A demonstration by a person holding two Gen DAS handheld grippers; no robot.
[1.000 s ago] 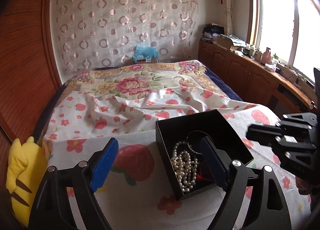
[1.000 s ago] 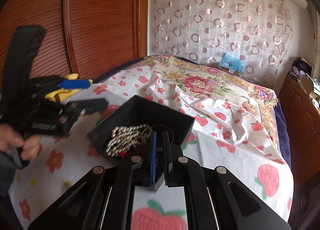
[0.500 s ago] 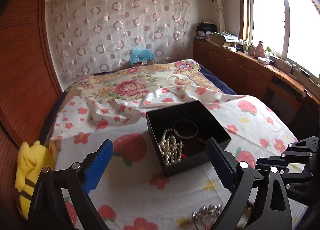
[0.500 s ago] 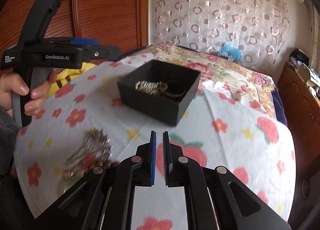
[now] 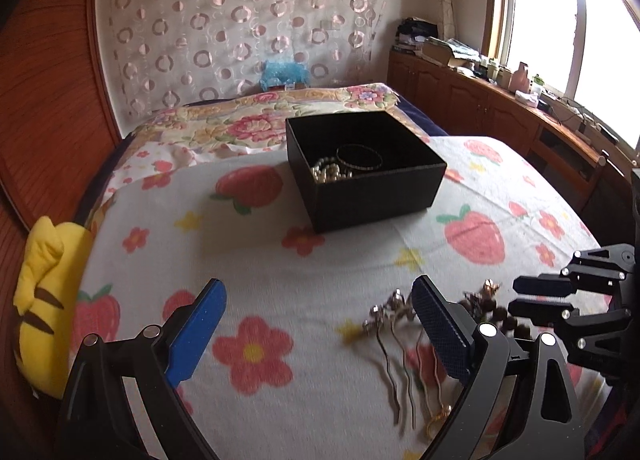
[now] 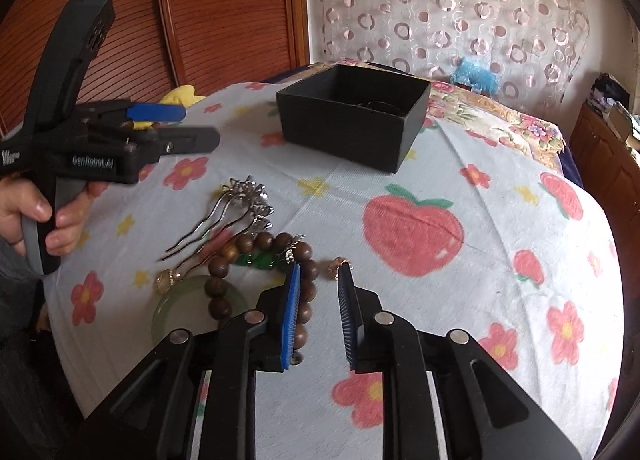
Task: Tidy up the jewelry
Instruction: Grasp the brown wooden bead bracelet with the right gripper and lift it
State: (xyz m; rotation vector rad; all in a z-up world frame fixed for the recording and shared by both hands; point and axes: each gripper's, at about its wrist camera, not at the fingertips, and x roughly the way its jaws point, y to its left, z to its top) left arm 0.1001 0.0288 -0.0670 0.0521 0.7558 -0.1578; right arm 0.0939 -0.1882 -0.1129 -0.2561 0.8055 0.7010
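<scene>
The right gripper [image 6: 318, 280], black-framed with blue pads, hangs over the near left part of the bed with its jaws a small way apart; they have just been opening, and nothing is pinched between them, only bedsheet showing in the gap. Its left finger [image 6: 290, 314] overlaps the edge of a bracelet of round brown wooden beads [image 6: 224, 260], which lies on the sheet beside some green stones [image 6: 260, 260], a pale green bangle [image 6: 180, 314] and a small gold-coloured ring [image 6: 165, 278]. Just beyond these lie several silver wavy hairpins with flower heads [image 6: 236, 204]. The left gripper [image 5: 318, 302] is spread wide with nothing between its blue pads; its right finger [image 5: 436, 324] stands just in front of those same hairpins [image 5: 394, 340], and a hand [image 6: 44, 212] holds its handle at the bed's left side. Further out, towards the middle of the bed, sits an open square black cardboard box [image 5: 376, 196], well apart from the loose pieces, with a string of white pearls [image 5: 328, 172] and a dark thin bangle [image 5: 359, 156] inside it. All of this rests on a white bedsheet printed with strawberries and flowers [image 6: 460, 300]. A yellow plush toy [image 5: 44, 300] slumps off the left edge of the bed against the reddish wooden wall.
</scene>
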